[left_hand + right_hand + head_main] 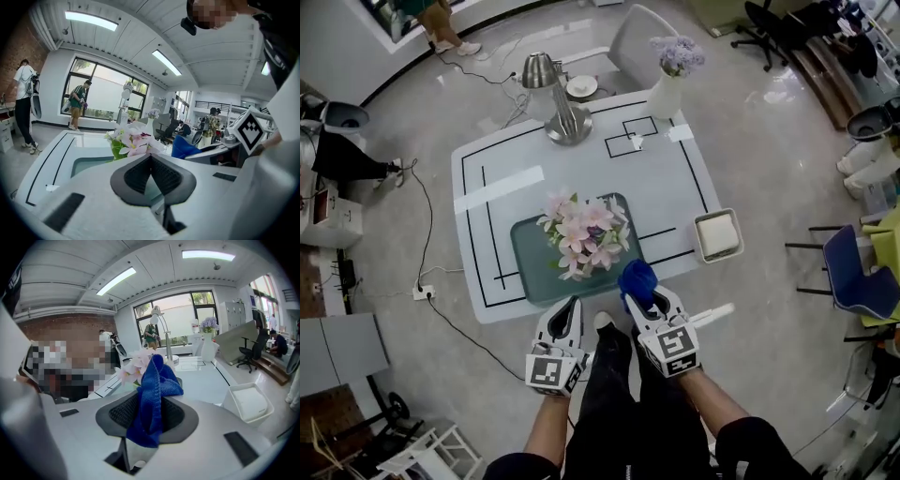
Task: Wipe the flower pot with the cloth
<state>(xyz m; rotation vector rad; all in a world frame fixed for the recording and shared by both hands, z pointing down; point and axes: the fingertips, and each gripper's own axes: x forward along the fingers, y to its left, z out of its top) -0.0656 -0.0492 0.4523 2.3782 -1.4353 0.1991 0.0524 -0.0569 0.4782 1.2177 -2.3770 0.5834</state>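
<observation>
A plant with pink flowers (586, 234) stands on a teal tray (530, 258) in the middle of the white table; the blooms hide its pot from above. Just short of the table's near edge, my right gripper (643, 298) is shut on a blue cloth (637, 278) that bunches up above its jaws. In the right gripper view the cloth (153, 390) hangs clamped between the pads of that gripper (152, 405), with the flowers (135, 366) behind it. My left gripper (570, 306) is beside it, shut and empty (151, 159), facing the flowers (133, 140).
A white vase of purple flowers (667, 89), a metal lamp (565, 117) and a small bowl (581, 87) stand at the table's far side. A square white dish (718, 234) sits at the right edge. Chairs and cables surround the table; people stand far off.
</observation>
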